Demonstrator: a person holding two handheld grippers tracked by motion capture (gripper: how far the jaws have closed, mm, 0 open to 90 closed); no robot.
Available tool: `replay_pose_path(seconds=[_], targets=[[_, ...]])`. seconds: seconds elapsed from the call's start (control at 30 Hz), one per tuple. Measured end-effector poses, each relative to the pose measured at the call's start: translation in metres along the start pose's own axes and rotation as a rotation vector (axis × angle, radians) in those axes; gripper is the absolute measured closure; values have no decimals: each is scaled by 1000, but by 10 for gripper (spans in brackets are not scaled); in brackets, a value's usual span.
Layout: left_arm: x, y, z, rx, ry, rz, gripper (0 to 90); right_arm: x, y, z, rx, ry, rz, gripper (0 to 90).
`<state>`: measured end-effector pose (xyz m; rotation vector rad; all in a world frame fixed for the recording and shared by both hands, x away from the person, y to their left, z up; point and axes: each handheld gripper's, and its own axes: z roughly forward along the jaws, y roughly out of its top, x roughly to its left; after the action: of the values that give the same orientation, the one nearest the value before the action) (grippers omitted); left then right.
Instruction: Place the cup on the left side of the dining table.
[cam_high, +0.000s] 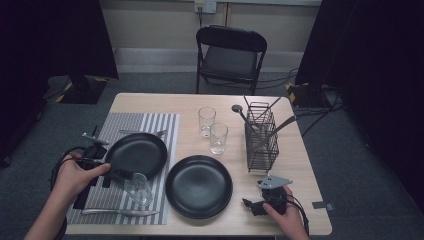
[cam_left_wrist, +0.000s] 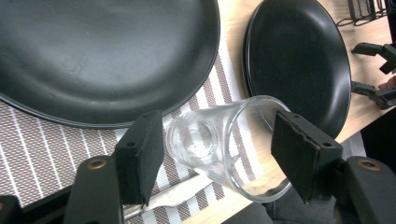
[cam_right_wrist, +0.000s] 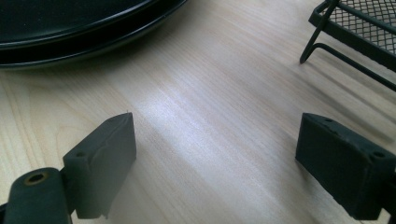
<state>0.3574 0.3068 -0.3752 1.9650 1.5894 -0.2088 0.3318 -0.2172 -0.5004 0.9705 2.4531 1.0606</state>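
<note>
Three glasses are on the tabletop (cam_high: 300, 210): two stand upright near the middle (cam_high: 206, 121) (cam_high: 218, 138), and one glass (cam_left_wrist: 224, 144) lies on the striped mat (cam_high: 165, 125) by the first of two black plates (cam_high: 136, 155), (cam_high: 199, 186). The left tool (cam_left_wrist: 215, 154) has its jaws apart around this glass, not pressing it. The right tool (cam_right_wrist: 215, 163) is also apart, empty, beside the wire rack (cam_high: 261, 140).
</note>
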Motion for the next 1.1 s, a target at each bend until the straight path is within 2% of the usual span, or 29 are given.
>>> replay_pose_path(seconds=[0.27, 0.4, 0.53, 0.57, 0.73, 0.77, 0.9, 1.0, 1.1], targets=[[8, -2, -8, -28, -2, 0, 306, 0, 0, 0, 0, 0, 0, 114], [11, -3, -9, -45, -4, -27, 302, 0, 0, 0, 0, 0, 0, 114], [17, -4, -11, -52, -5, -24, 299, 0, 0, 0, 0, 0, 0, 114], [18, -5, -10, -59, -1, -36, 298, 0, 0, 0, 0, 0, 0, 114], [23, -6, -11, -69, -13, -54, 292, 0, 0, 0, 0, 0, 0, 114], [24, -6, -11, -69, -6, -47, 292, 0, 0, 0, 0, 0, 0, 114], [28, -7, -11, -85, -14, -68, 278, 0, 0, 0, 0, 0, 0, 114], [32, -9, -11, -74, -19, -45, 276, 0, 0, 0, 0, 0, 0, 114], [34, -11, -9, -79, -11, -52, 276, 0, 0, 0, 0, 0, 0, 114]])
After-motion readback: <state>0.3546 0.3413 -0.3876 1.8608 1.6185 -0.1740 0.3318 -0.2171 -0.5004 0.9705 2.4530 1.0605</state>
